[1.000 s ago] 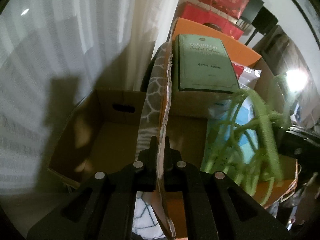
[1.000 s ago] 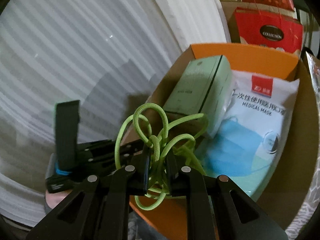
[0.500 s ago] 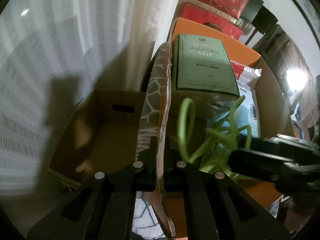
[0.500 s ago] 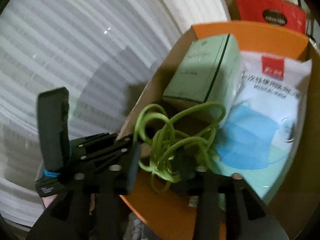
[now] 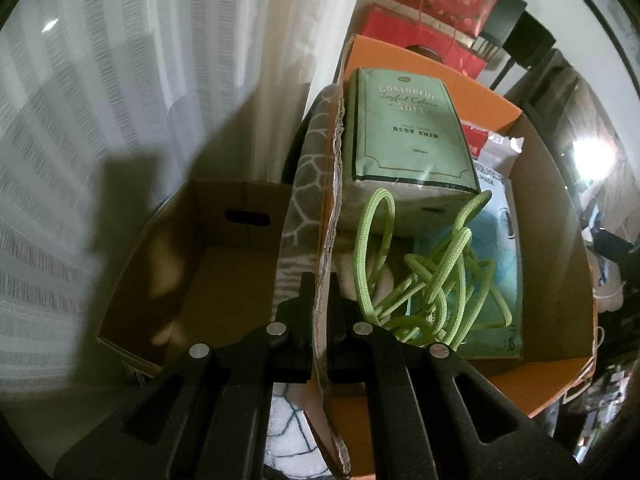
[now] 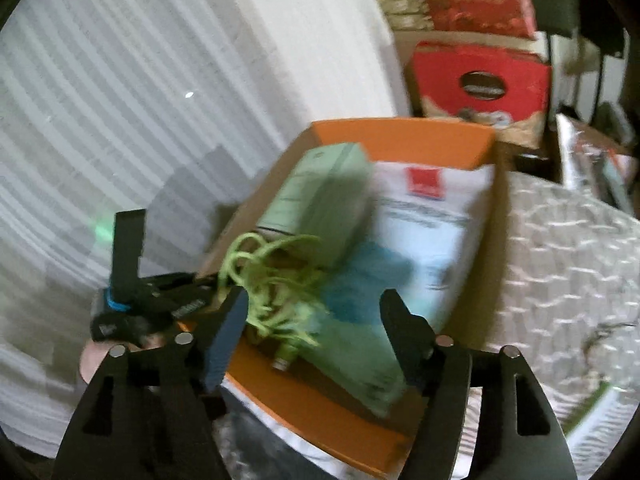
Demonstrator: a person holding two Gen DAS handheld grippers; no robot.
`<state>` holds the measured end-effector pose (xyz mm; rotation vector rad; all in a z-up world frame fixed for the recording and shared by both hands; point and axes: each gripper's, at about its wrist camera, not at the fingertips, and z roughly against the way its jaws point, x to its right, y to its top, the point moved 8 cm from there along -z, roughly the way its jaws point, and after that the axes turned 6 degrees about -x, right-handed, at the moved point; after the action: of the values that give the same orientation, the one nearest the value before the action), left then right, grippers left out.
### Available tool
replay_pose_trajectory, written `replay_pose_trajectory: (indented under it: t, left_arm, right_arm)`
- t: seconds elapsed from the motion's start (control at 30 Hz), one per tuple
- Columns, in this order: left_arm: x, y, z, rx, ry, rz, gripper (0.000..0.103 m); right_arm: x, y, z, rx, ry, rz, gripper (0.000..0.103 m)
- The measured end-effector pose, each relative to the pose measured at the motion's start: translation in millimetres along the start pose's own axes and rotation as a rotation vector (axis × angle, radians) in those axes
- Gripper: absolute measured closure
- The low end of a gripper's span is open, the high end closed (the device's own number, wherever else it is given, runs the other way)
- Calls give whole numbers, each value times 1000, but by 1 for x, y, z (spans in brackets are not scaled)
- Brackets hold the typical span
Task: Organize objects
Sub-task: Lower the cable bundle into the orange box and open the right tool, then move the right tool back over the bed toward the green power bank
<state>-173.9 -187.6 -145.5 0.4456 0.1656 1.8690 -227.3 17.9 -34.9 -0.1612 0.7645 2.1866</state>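
A tangled green cord [image 5: 432, 276] lies loose inside the orange cardboard box [image 5: 556, 240], on a medical mask pack [image 5: 492, 288] and against a green tissue pack [image 5: 404, 128]. My left gripper [image 5: 320, 300] is shut on the box's left wall, which stands upright between its fingers. In the blurred right wrist view the cord [image 6: 272, 280] rests in the box [image 6: 400, 140], below and ahead of my right gripper [image 6: 312, 316]. Its jaws are opening, with nothing pressed between the pads. The left gripper's body [image 6: 148, 300] shows at that view's left.
An open brown carton [image 5: 224, 264] stands left of the orange box. White curtains [image 5: 120, 100] hang behind. Red gift boxes [image 5: 432, 12] are stacked at the back. A patterned grey fabric [image 6: 568, 272] lies right of the box.
My right gripper opened and let go of the green cord, which dropped into the orange box. The right gripper then pulled back and up. The left gripper kept still.
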Motion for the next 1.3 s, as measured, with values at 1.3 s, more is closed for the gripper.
replay_pose_trajectory:
  t: [1.3]
  left_arm:
    - [1, -2, -2, 0, 26, 10, 100]
  right_arm:
    - [240, -127, 57, 28, -323, -457, 26]
